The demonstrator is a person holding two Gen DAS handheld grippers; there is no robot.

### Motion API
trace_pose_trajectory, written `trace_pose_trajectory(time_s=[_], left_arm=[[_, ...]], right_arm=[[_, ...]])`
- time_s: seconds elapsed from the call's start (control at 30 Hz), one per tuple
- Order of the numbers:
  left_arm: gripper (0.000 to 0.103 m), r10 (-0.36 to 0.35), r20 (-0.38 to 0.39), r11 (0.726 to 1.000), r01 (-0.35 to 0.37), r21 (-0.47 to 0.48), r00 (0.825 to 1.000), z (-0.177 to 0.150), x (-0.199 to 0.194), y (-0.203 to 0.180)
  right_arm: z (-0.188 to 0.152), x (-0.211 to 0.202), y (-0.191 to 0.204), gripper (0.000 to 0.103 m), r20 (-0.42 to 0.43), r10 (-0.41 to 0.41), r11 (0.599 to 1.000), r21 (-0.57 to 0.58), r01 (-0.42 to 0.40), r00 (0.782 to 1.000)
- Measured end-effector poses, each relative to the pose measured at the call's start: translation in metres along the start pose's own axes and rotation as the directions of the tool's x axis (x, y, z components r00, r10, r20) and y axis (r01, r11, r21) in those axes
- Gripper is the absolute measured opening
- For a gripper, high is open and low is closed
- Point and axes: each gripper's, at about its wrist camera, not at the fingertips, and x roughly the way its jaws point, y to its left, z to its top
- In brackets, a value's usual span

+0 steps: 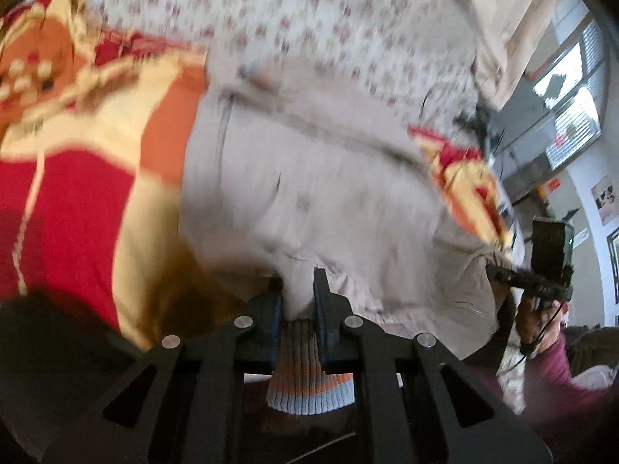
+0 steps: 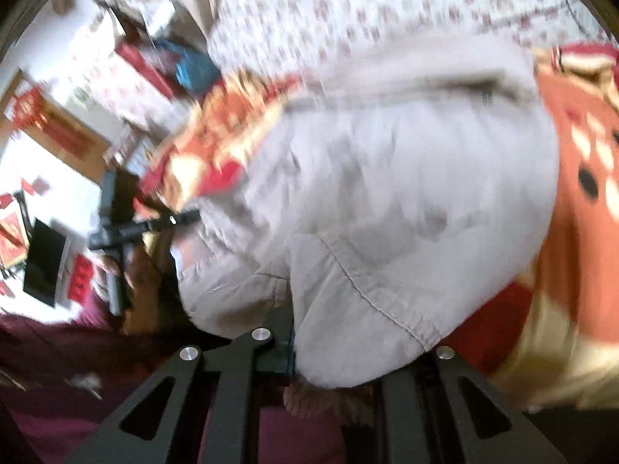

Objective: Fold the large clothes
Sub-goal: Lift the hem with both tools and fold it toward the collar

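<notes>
Floral bedsheet (image 1: pixel 309 19) behind, left gripper (image 1: pixel 298 297) clamping beige jacket (image 1: pixel 309 178), right gripper (image 2: pixel 329 355) buried, grip unclear.

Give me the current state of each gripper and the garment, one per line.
left gripper: shut on the beige garment's striped cuff.
right gripper: garment draped over it; grip hidden.
beige garment: lifted at the near edge, spread over the patterned blanket, motion-blurred.

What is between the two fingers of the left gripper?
In the left wrist view, a fold of the pale grey fabric garment sits pinched between the fingers of the left gripper, with its striped knitted cuff behind.
</notes>
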Motion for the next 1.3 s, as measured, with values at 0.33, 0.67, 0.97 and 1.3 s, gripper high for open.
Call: trace_pose_trajectory(time_s=[0.33, 0.67, 0.97, 1.3], left_arm=[[0.011, -0.001, 0.165, 0.998, 0.011, -0.064, 0.986, 0.143, 0.042, 0.016], [0.053, 0.121, 0.179, 0.974, -0.081, -0.214, 0.976, 0.221, 0.129, 0.061], [0.086, 0.214, 0.205, 0.969, -0.182, -0.165, 0.955, 0.208, 0.116, 0.074], [0.086, 0.35, -0.012, 0.933, -0.35, -0.082, 0.937, 0.194, 0.184, 0.076]], right_arm=[[0.123, -0.009, -0.042, 0.014, 0.278, -0.044, 0.991, 0.131, 0.008, 0.96], [0.242, 0.054, -0.162, 0.032, 0.311, -0.215, 0.935, 0.34, 0.103, 0.926], [0.234, 0.038, -0.125, 0.066, 0.312, -0.405, 0.914, 0.164, 0.372, 0.859], [0.246, 0.108, -0.12, 0.066, 0.127, -0.538, 0.843, 0.078, 0.533, 0.833]])
